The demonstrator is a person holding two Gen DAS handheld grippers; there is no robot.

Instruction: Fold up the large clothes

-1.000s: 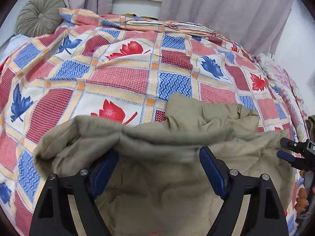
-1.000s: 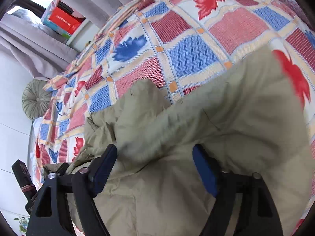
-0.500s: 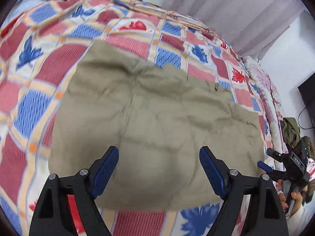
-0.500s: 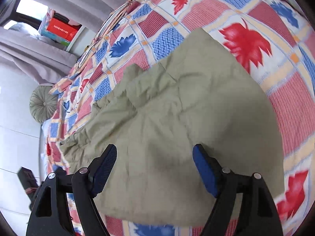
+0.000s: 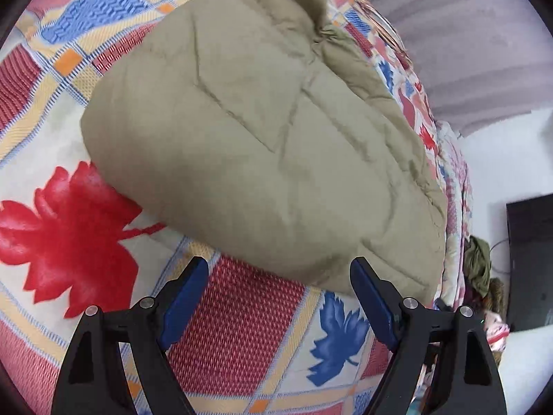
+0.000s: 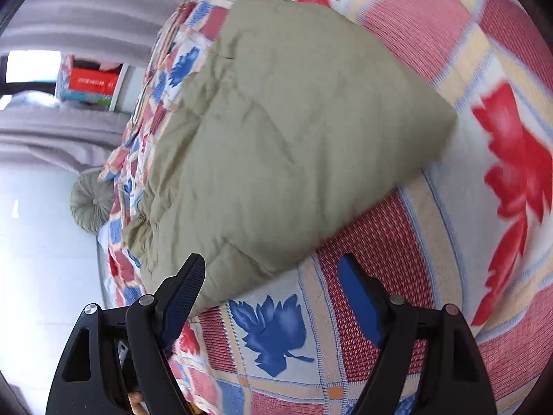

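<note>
A large olive-khaki padded garment (image 5: 262,138) lies folded over on the patterned bedspread (image 5: 76,221); it also shows in the right wrist view (image 6: 293,145). My left gripper (image 5: 278,294) is open and empty, just off the garment's near edge, above the bedspread. My right gripper (image 6: 269,290) is open and empty too, at the garment's near edge, its left finger close to the fabric. Neither gripper holds cloth.
The bedspread (image 6: 432,249) has red and blue leaf squares. A round green cushion (image 6: 91,204) lies at the bed's head, near a shelf with a red box (image 6: 91,81). Grey curtains (image 5: 466,41), a dark screen (image 5: 528,259) and a heap of clothes (image 5: 478,266) stand beside the bed.
The garment went from bunched in front of the grippers to spread flat on the bed. Both grippers have drawn back from over it to its near edge and tilted.
</note>
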